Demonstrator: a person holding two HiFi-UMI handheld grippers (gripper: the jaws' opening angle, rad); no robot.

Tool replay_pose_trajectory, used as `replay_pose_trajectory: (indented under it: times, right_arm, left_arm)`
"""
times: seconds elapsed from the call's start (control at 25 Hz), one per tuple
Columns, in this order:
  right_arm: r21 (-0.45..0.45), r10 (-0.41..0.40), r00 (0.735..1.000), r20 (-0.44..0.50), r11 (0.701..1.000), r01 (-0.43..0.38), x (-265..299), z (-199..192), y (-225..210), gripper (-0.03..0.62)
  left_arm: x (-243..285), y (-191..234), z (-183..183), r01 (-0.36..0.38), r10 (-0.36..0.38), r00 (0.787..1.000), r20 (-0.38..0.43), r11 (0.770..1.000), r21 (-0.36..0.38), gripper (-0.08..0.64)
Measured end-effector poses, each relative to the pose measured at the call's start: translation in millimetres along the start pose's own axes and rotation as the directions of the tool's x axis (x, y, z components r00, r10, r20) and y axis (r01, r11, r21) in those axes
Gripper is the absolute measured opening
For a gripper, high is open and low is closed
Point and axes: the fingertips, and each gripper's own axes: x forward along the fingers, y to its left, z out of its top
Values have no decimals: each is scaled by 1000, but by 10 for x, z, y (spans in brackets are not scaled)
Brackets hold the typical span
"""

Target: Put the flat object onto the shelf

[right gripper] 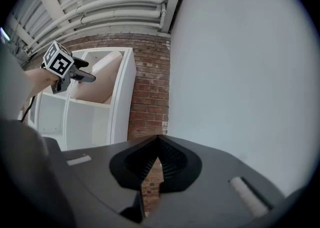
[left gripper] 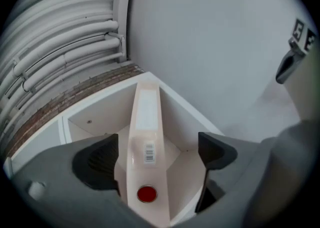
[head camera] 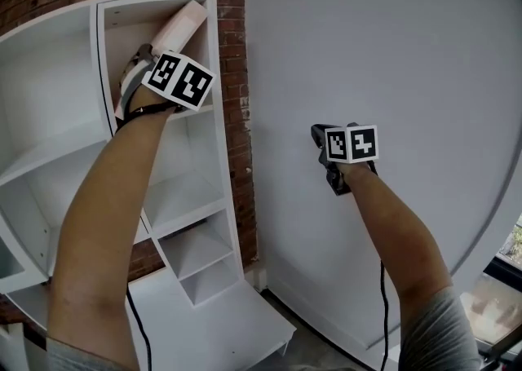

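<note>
A plain grey wall point(head camera: 383, 51) fills the right side of the scene. Left of it stands a white shelf unit point(head camera: 49, 117), and a strip of red brick wall point(head camera: 235, 76) shows between the 2 and above the unit. White pipes point(left gripper: 60, 36) run along the ceiling overhead.

The flat object point(left gripper: 147, 137), a pale cream slab seen on its narrow edge, is in the top compartment of the unit's right-hand column. It is tilted, with its upper end leaning toward the compartment's far upper right corner and its lower end down toward the near left. From the right gripper view its lower end appears to rest on that compartment's board.

The person's left forearm point(head camera: 106, 223) reaches up to that compartment, and the right forearm point(head camera: 400, 239) is held out in front of the grey wall, well apart from the shelf.

The left gripper point(left gripper: 160, 154) points into the compartment with its jaws spread wide. The flat object stands between them, nearer the left pad, with a clear gap to the right pad, and it is not clamped. The right gripper point(right gripper: 150, 164) has its jaws pressed together with nothing between them, facing the brick strip and the grey wall.

Each gripper carries a marker cube, the left point(head camera: 179, 80) and the right point(head camera: 352, 143). On the object's edge are 1 long white label, 1 small barcode sticker point(left gripper: 148, 153) and 1 red round dot point(left gripper: 146, 194).
</note>
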Motion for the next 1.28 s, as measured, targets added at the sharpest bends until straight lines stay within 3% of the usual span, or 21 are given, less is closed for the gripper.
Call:
replay_pose_trajectory:
  times: [0.12,0.28,0.44,0.64,0.76,0.88,1.08,1.28]
  right_arm:
    - [-4,-22,1000,-8,1000,22,-359,-71,-49,9]
    - [-7,-53,998,-17,999,53,-891,-161,-118,9]
    - [10,-95,995,-19,995,96,-1611,-301,-233,9]
    - [19,-128,992,-19,992,129,-2566,-486,-279,9]
    - [17,-166,986,-31,986,167,-3207,-645,-352,9]
    - [18,-233,972,-38,972,234,-3932,-812,-468,9]
    - [18,-338,939,-58,941,339,-5155,-1124,-635,9]
    - [2,-431,898,-90,901,433,-6234,-1571,-728,9]
  left_arm:
    - [-341,-217,284,50,-48,995,92,999,-18,481]
    - [-819,-797,599,216,-201,961,189,974,-63,425]
    - [-1384,-1549,933,401,-362,887,286,911,-91,403]
    - [-2161,-2371,1200,562,-495,789,363,821,-103,367]
    - [-2775,-2884,1455,667,-573,696,433,740,-92,350]
    - [-3482,-3411,1720,766,-643,573,507,641,-53,320]
    - [-4614,-4173,1997,887,-714,400,574,461,-44,262]
    - [-5670,-4798,2124,961,-739,219,638,276,-11,208]
